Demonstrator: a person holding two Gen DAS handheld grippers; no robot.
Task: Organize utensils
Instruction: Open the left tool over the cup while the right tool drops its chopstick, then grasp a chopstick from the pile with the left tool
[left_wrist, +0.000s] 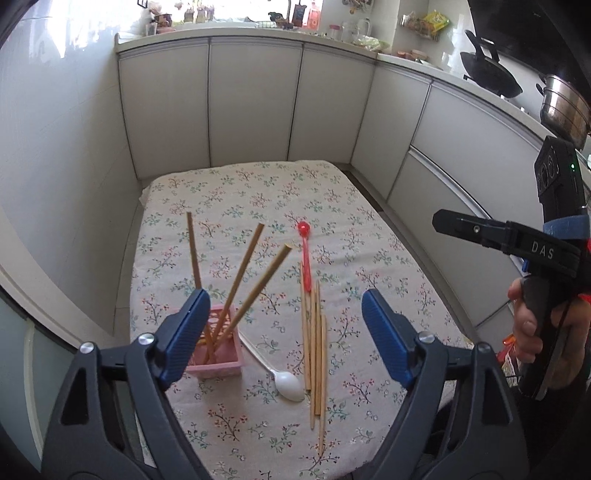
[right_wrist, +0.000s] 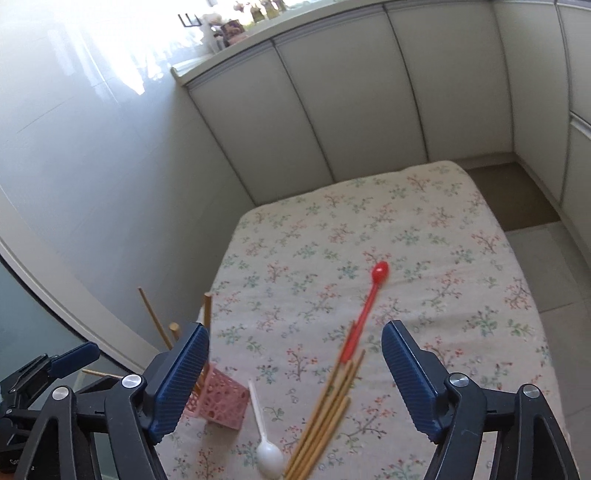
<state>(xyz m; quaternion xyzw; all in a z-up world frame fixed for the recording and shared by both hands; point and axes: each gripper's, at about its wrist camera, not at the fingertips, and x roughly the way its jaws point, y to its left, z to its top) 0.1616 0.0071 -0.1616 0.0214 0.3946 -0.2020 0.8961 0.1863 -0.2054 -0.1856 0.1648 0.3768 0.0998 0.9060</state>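
Note:
A pink perforated holder (left_wrist: 218, 356) (right_wrist: 221, 404) stands on the floral tablecloth (left_wrist: 258, 195) and holds three wooden chopsticks (left_wrist: 245, 266). Several loose wooden chopsticks (left_wrist: 316, 347) (right_wrist: 325, 417) lie to its right, beside a white plastic spoon (left_wrist: 286, 382) (right_wrist: 267, 456) and a red plastic spoon (left_wrist: 304, 247) (right_wrist: 365, 306). My left gripper (left_wrist: 284, 332) is open and empty above the holder and the loose chopsticks. My right gripper (right_wrist: 295, 380) is open and empty above the loose chopsticks; it also shows in the left wrist view (left_wrist: 443, 220) at the right edge.
White cabinets (left_wrist: 255, 103) wrap around the far side and right of the table. A tiled wall (left_wrist: 55, 166) is close on the left. A wok (left_wrist: 489, 70) and a steel pot (left_wrist: 563, 105) sit on the counter at the right.

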